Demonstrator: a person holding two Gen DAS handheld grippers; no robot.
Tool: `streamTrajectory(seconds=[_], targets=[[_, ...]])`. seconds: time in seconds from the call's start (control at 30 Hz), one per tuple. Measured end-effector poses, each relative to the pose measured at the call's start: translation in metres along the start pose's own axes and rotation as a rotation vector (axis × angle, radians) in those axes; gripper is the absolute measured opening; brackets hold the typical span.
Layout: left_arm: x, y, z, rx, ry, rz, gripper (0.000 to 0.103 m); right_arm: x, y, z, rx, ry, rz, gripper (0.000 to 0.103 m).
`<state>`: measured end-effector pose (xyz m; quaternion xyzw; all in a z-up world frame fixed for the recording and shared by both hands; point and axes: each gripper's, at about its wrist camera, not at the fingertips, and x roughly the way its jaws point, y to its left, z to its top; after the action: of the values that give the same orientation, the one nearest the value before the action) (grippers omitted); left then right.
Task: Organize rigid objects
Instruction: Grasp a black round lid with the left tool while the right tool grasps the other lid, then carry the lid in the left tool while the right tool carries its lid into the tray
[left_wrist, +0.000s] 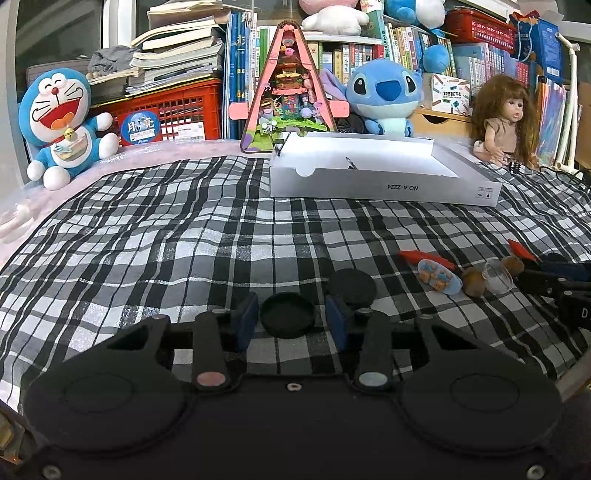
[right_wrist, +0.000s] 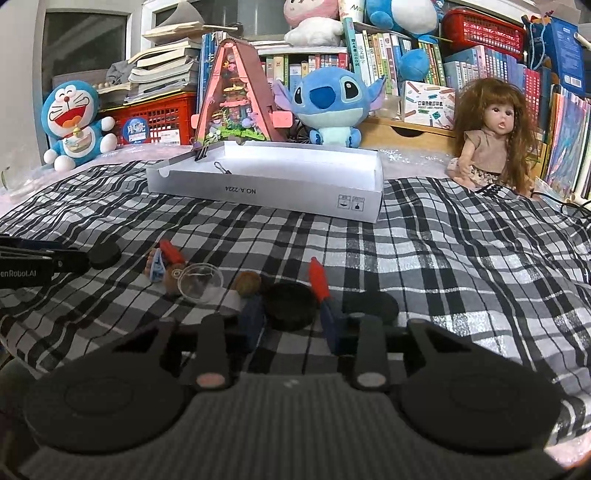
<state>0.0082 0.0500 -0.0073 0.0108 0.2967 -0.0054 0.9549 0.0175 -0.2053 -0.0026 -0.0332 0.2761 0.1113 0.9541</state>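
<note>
Small items lie scattered on the plaid cloth (left_wrist: 184, 240). My left gripper (left_wrist: 291, 314) straddles a flat black disc (left_wrist: 286, 306); the left pad meets its rim while a thin gap shows at the right pad. A second black disc (left_wrist: 351, 284) lies just beyond the right finger. In the right wrist view my right gripper (right_wrist: 291, 315) has both blue pads against another black disc (right_wrist: 291, 301). A red clip (right_wrist: 319, 280) lies by its right finger, and one more black disc (right_wrist: 369, 304) sits behind it. The white open box (left_wrist: 384, 184) (right_wrist: 266, 184) stands farther back.
Between the grippers lie a clear round cup (right_wrist: 201, 282), brown nuts (right_wrist: 247, 282), a bear-print oval badge (left_wrist: 439, 277) and a second red clip (left_wrist: 424, 256). Plush toys, a doll (right_wrist: 491, 136), a pink toy house (left_wrist: 288, 85) and books line the far edge.
</note>
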Motion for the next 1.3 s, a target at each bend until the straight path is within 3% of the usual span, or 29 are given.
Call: streamTrajectory(seconds=[0.1, 0.37, 0.77, 1.3], targets=[[0.0, 0.001, 0.0, -0.004, 0.0, 0.0, 0.03, 0.001, -0.001, 0.0, 0.007, -0.004, -0.016, 0.042], [0.001, 0.002, 0.002, -0.006, -0.006, -0.001, 0.03, 0.002, -0.003, 0.001, 0.012, -0.014, -0.066, 0.042], [0.0, -0.002, 0.011, 0.001, -0.017, -0.023, 0.03, -0.001, 0.0, 0.003, 0.004, -0.033, -0.059, 0.037], [0.011, -0.011, 0.05, 0.012, -0.041, -0.064, 0.03, -0.002, -0.009, 0.025, 0.044, -0.042, -0.077, 0.037]])
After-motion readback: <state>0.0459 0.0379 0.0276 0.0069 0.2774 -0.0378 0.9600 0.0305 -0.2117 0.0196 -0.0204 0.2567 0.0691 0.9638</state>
